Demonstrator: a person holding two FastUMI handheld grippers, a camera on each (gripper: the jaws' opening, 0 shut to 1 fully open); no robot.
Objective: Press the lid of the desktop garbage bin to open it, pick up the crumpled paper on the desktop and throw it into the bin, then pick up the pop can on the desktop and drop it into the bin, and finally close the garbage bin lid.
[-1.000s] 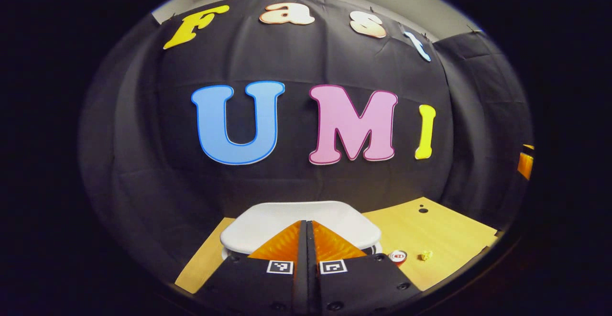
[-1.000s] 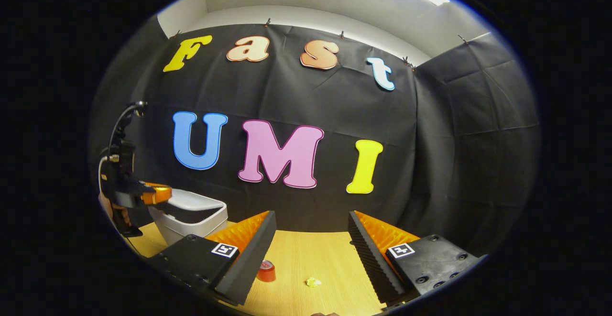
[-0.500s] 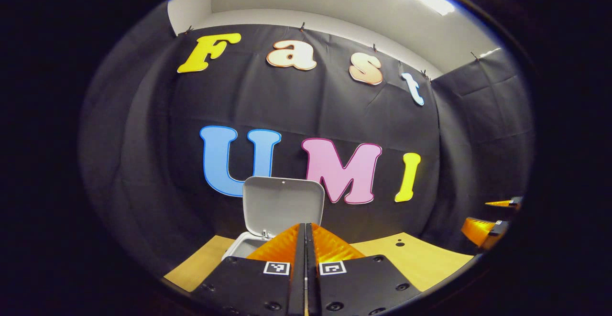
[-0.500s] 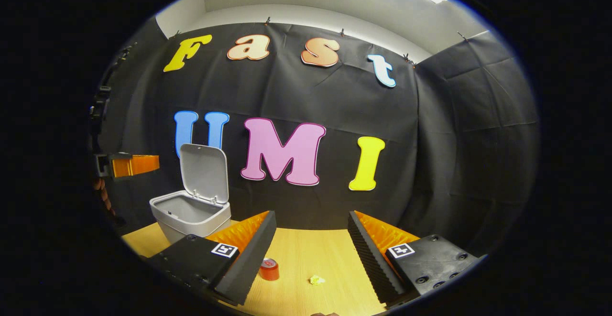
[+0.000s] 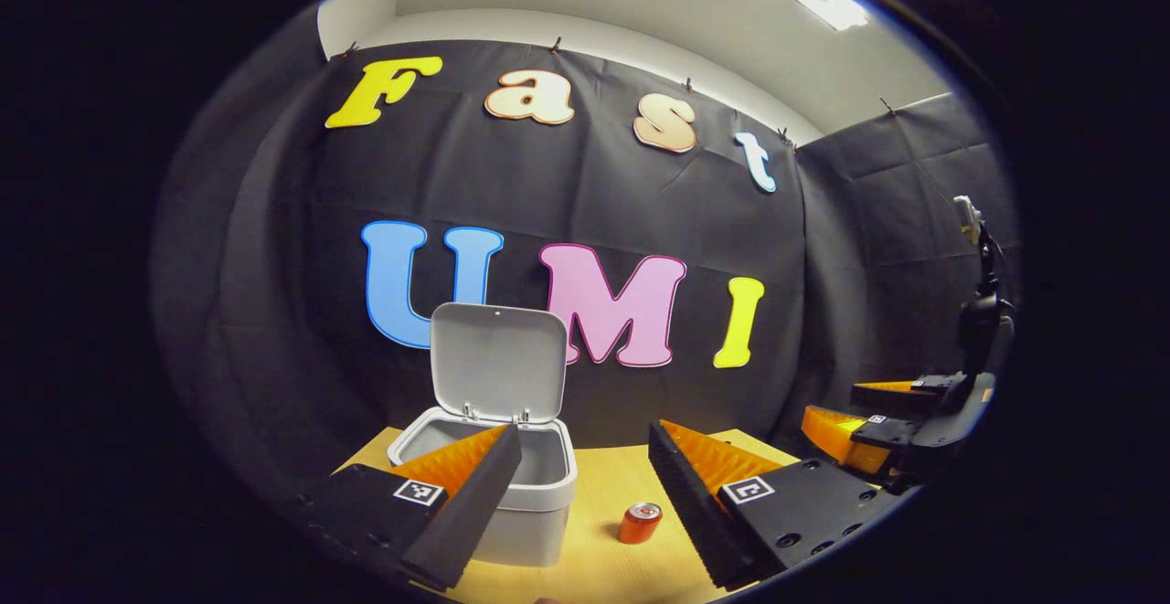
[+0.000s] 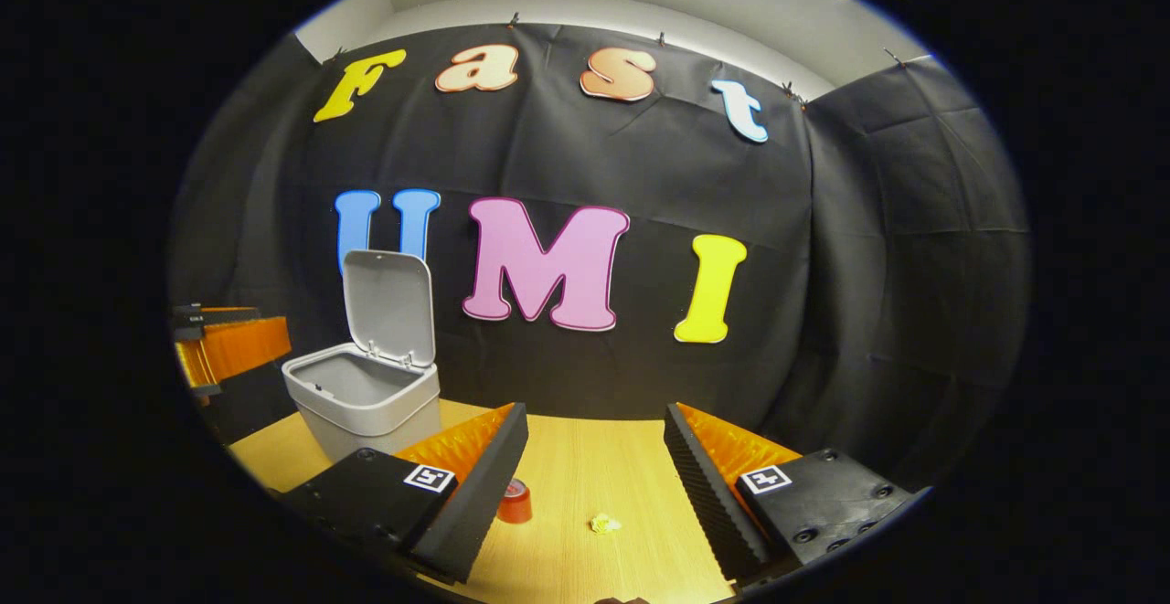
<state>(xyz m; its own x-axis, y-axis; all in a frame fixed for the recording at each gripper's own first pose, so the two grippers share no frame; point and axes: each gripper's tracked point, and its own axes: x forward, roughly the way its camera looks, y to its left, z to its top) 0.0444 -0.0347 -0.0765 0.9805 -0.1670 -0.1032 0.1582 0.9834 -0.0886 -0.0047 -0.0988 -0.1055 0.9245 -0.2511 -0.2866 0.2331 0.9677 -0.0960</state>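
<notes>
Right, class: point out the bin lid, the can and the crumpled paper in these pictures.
lid (image 6: 388,307): right gripper view, on the middle of its raised inner face.
can (image 5: 640,524): left gripper view, on its side wall.
paper (image 6: 602,523): right gripper view, on the middle of the small wad.

Our left gripper (image 5: 585,485) and right gripper (image 6: 596,458): black wedge blocks, ridged fingers (image 6: 704,485), square tag markers and round screws behind the fingers. Black cable rises behind the right gripper's fingers.
</notes>
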